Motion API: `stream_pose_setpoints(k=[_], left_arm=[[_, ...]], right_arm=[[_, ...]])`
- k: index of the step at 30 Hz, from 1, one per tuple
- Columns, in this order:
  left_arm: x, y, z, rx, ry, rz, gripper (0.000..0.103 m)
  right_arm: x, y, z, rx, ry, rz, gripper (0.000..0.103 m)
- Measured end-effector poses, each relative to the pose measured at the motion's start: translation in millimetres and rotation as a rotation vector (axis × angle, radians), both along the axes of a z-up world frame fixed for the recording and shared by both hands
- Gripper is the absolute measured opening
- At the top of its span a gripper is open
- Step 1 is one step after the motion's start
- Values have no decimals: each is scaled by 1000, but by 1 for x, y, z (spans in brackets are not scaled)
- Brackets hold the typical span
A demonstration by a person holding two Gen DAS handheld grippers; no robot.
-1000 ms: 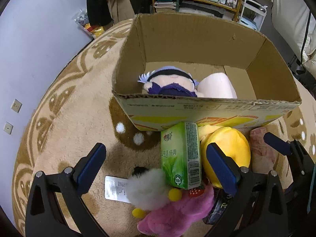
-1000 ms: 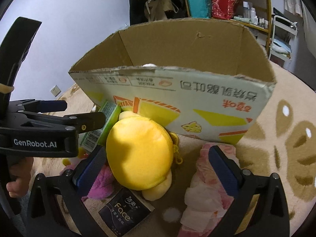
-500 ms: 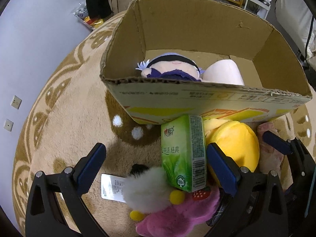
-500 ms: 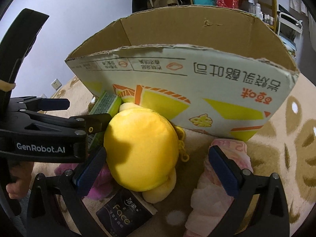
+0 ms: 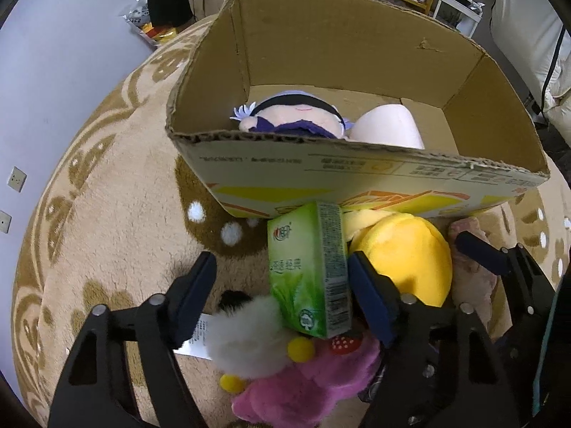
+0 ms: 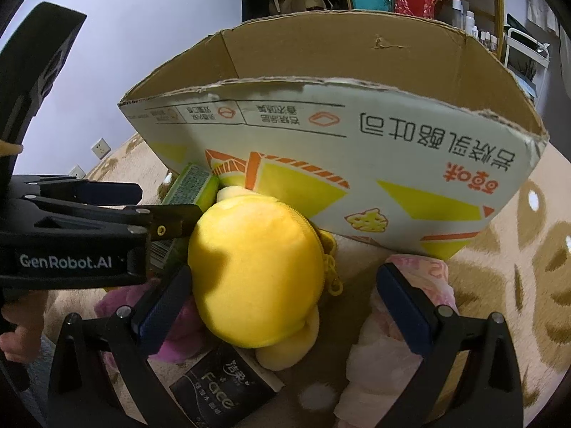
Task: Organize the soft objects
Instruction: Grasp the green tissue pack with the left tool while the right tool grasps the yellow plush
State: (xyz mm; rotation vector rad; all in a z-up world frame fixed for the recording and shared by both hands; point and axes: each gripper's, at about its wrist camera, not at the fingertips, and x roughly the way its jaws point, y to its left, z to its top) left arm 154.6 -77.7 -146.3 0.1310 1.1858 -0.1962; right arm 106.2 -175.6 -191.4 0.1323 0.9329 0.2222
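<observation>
— What's the scene, biggest thing first?

— A cardboard box (image 5: 357, 178) on the rug (image 5: 107, 196), a doll (image 5: 289, 117) and a pale plush (image 5: 387, 125) already inside. In front of the box lies the rest of the pile: a yellow plush (image 6: 253, 267), a pink toy (image 5: 303, 388), a white pompom (image 5: 246, 335), a green carton (image 5: 307, 271).

— What has changed?

— The left gripper (image 5: 282, 292), wide apart a second ago, is closing its jaws around the green carton; the right pad meets the carton's edge, the left pad is still clear of it.

— And the other one?

— The right gripper (image 6: 282, 306) has edged in toward the box; its fingers stand apart, astride the yellow plush, not pressing. Likely both pieces go into the box next.
</observation>
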Motion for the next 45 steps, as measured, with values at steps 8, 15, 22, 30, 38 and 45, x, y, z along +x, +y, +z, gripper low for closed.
stream_pose_setpoints(k=[8,15,22,30,38,45], left_arm=[[3,9,3,-2,23,12,72],[6,23,9,8,35,58,69],[6,18,0,-68,72,35,53],[4,11,-9,-109,116,12,31],[1,8,-6,-108,96,16,30],[-7,5,2,-86,54,12,29]], right_arm=[[-1,-5,3,-6,0,2,103],[-3,-10,4,-6,0,7,103],[-2,-9,4,31,18,32,93],[-1,3,3,49,43,73,72],[-4,-4,7,54,34,67,68],[-12,-12,15,40,19,41,65]])
